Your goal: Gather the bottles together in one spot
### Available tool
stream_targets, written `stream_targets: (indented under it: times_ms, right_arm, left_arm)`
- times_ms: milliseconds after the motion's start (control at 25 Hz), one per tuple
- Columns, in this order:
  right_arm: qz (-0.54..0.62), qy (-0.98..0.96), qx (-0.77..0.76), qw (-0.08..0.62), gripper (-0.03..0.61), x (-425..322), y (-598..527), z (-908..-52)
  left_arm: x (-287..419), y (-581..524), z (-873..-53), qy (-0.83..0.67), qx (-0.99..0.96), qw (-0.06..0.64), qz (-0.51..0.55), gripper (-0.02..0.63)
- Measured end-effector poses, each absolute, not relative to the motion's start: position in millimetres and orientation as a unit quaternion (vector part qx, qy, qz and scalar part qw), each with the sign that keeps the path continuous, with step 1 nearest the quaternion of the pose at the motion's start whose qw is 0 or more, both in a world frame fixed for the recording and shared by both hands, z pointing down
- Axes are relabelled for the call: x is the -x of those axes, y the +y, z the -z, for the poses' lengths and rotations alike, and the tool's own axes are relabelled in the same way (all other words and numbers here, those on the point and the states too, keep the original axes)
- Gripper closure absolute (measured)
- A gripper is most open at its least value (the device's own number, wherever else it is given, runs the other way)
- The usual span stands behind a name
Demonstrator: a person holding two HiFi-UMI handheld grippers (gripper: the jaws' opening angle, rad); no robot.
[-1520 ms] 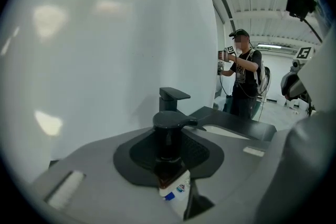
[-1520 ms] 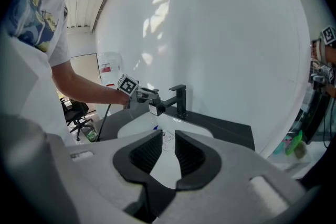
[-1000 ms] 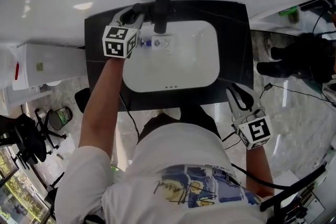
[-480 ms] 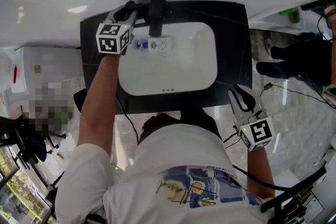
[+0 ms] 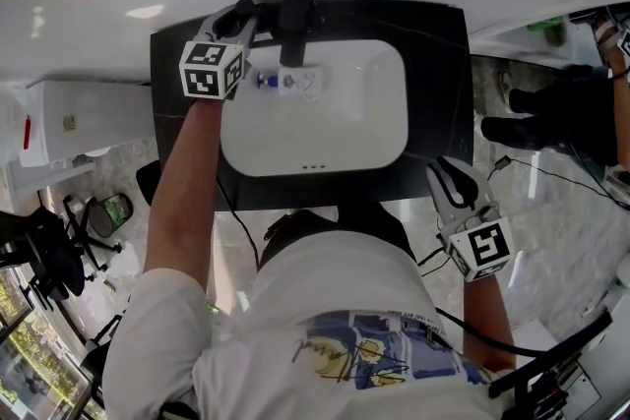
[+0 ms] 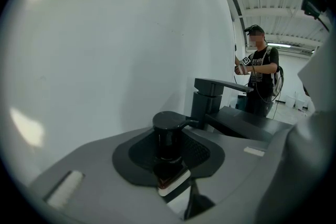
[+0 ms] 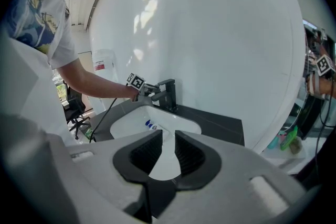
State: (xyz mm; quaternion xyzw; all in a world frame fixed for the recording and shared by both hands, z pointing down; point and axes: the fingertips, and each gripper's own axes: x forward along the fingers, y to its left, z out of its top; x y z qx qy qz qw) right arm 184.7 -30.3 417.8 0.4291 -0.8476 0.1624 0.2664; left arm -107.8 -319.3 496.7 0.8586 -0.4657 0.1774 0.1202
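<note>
A dark bottle with a black pump cap (image 6: 169, 149) stands upright between the jaws of my left gripper (image 6: 170, 176), whose pads still touch its sides while the jaws are opening. That gripper (image 5: 252, 15) is at the back left of the black counter (image 5: 438, 93), just left of the black faucet (image 5: 293, 20). A clear bottle with a blue cap (image 5: 283, 82) lies on its side in the white basin (image 5: 354, 123) below the spout; it also shows as the bottle (image 7: 150, 125) in the right gripper view. My right gripper (image 5: 451, 184) hangs open and empty off the counter's front right corner.
The white wall rises right behind the faucet (image 6: 210, 99). A white cabinet (image 5: 89, 118) stands left of the counter, with an office chair (image 5: 49, 256) below it. Green bottles (image 7: 287, 141) sit on a ledge at the right. Another person (image 6: 260, 78) stands in the background.
My left gripper moved from over the basin's back left rim to the counter's back left corner by the faucet, then stayed there. The right gripper has held still.
</note>
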Motion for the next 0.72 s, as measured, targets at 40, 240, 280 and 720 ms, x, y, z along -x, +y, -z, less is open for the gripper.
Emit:
stream_targets:
  times_ms: [40, 240, 280, 720]
  right_arm:
    - [-0.161, -0.849, -0.428, 0.266, 0.503, -184.1, -31.0, -417.2]
    - [-0.161, -0.851, -0.424, 0.266, 0.503, -182.3, -31.8, -416.5]
    - [-0.161, -0.851, -0.423, 0.266, 0.503, -182.0, -31.3, -417.0]
    - [-0.157, -0.860, -0.411, 0.258, 0.503, -165.0, -26.0, -416.1]
  left_arm:
    - [107.9, -318.8, -496.9, -0.467, -0.858, 0.119, -0.178, 0.503]
    - [108.8, -316.9, -498.6, -0.468, -0.856, 0.119, -0.187, 0.432]
    - [109.4, -315.9, -498.6, -0.468, -0.855, 0.119, -0.189, 0.417]
    - [131.0, -265.2, -505.0, -0.506, -0.831, 0.124, -0.194, 0.391]
